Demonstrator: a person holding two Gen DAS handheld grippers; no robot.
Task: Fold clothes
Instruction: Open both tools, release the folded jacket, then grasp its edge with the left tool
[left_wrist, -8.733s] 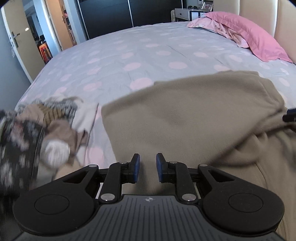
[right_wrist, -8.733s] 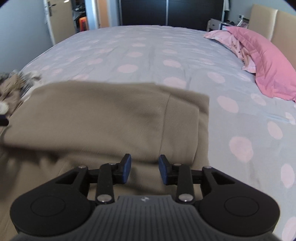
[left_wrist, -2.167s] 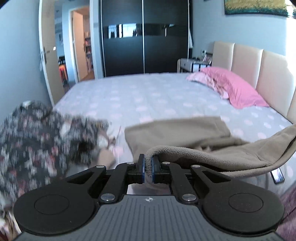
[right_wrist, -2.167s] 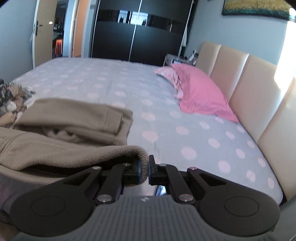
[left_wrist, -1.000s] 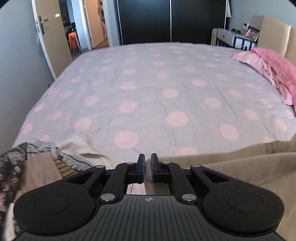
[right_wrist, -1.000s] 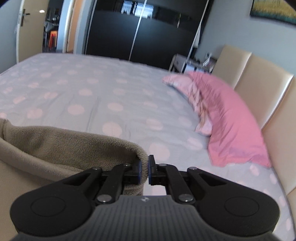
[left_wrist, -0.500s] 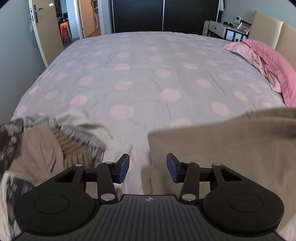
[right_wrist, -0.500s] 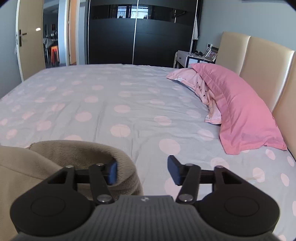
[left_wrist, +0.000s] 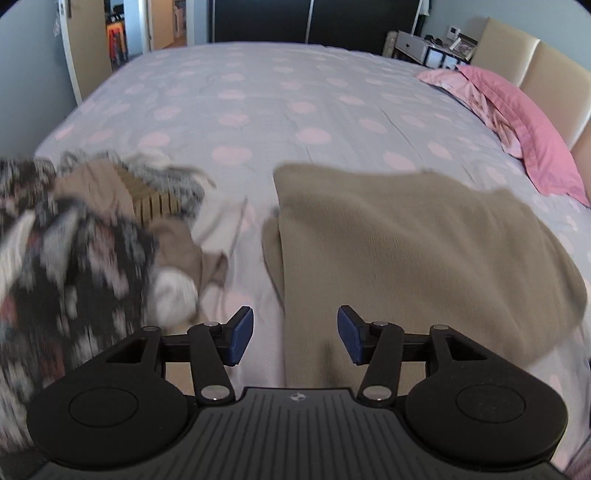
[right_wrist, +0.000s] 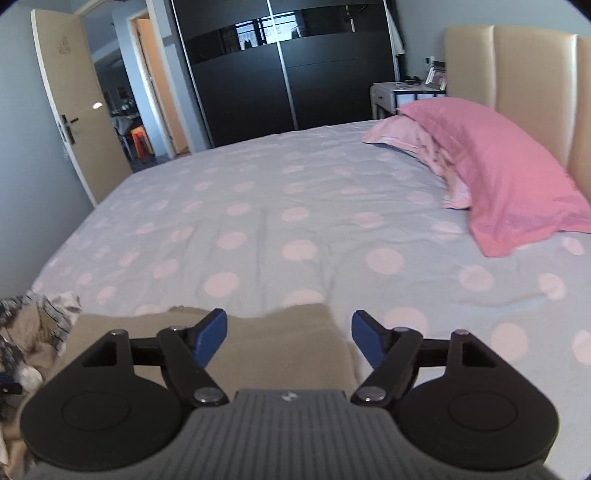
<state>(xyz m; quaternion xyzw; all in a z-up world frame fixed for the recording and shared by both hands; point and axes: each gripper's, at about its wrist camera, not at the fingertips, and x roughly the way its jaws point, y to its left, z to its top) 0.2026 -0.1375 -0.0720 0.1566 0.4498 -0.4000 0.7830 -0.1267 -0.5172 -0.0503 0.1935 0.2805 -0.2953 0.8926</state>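
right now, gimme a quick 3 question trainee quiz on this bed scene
1. True or false: the left gripper is clamped on the tan fleece garment.
2. Which lies left of the tan garment? A) pink pillow B) pile of unfolded clothes C) nightstand
3. Fill in: the right gripper is ____ with nothing between its fingers.

Key
1. False: its jaws stand apart and the garment lies flat on the polka-dot bedspread.
2. B, the pile of unfolded clothes; the pink pillow is on the right.
3. open

A home bedroom: a wide bed in polka-dot sheets, pink pillows against a padded headboard, a dark sliding wardrobe, a nightstand, and an open door.
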